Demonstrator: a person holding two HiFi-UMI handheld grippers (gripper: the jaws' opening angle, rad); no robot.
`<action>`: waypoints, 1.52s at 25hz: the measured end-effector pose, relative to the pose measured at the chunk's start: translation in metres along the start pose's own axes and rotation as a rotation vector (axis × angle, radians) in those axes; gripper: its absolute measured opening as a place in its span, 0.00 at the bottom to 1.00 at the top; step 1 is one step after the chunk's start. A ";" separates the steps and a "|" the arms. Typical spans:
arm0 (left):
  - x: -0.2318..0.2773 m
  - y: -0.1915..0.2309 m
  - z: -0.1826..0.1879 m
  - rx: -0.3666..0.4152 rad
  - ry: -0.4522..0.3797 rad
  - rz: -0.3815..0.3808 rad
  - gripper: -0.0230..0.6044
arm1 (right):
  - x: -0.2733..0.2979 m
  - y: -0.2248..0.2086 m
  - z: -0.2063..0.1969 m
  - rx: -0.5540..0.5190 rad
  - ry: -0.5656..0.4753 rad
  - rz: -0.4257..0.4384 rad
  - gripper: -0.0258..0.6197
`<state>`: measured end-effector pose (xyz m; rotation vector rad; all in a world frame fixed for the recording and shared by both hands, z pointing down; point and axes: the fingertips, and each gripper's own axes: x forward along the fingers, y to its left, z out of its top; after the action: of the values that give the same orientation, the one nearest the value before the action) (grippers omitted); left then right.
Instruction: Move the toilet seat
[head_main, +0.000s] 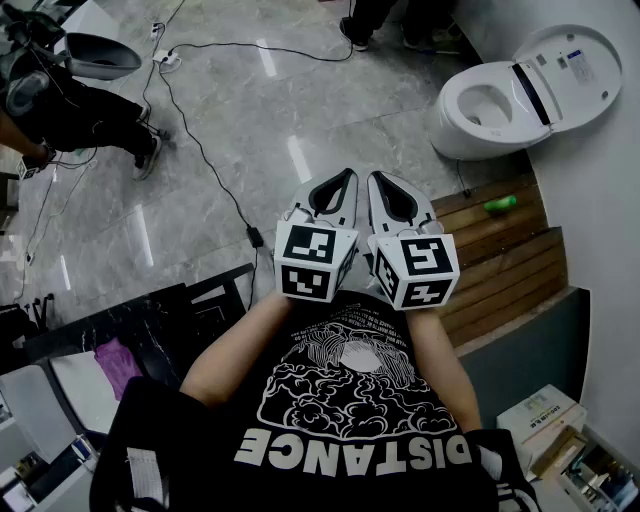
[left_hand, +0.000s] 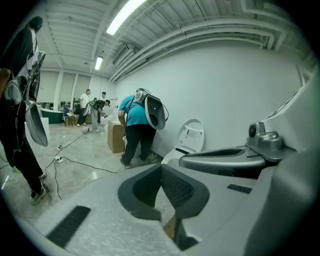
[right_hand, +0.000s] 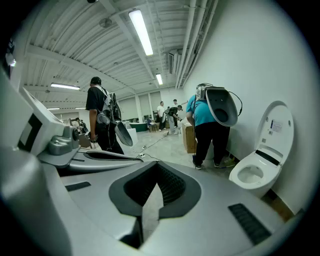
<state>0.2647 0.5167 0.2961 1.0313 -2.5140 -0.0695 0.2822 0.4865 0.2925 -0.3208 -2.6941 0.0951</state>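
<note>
A black printed T-shirt (head_main: 350, 400) is seen nearest, at 6 o'clock in the head view. Just beyond it, the left gripper (head_main: 338, 188) and the right gripper (head_main: 388, 190) are held side by side at the centre, both clenched on nothing. The toilet (head_main: 470, 135) is set well apart at 2 o'clock against the wall, with its lid (head_main: 585, 60) raised. The toilet seat (head_main: 455, 100) appears to be lying on the bowl. The seat is judged to be stiff, smooth, slippery plastic, hinged and fairly light. It would best be taken at its front rim, farthest from the hinge.
</note>
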 end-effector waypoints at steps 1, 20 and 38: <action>0.000 0.003 0.000 -0.004 0.003 -0.001 0.06 | 0.003 0.003 0.001 0.000 -0.002 0.002 0.07; -0.002 0.048 0.004 0.003 0.007 0.015 0.06 | 0.042 0.027 0.016 0.019 -0.019 0.037 0.07; 0.128 0.074 0.047 0.022 0.037 0.003 0.06 | 0.134 -0.070 0.048 0.047 -0.002 0.030 0.07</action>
<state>0.1160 0.4779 0.3143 1.0287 -2.4886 -0.0217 0.1294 0.4500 0.3114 -0.3468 -2.6848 0.1676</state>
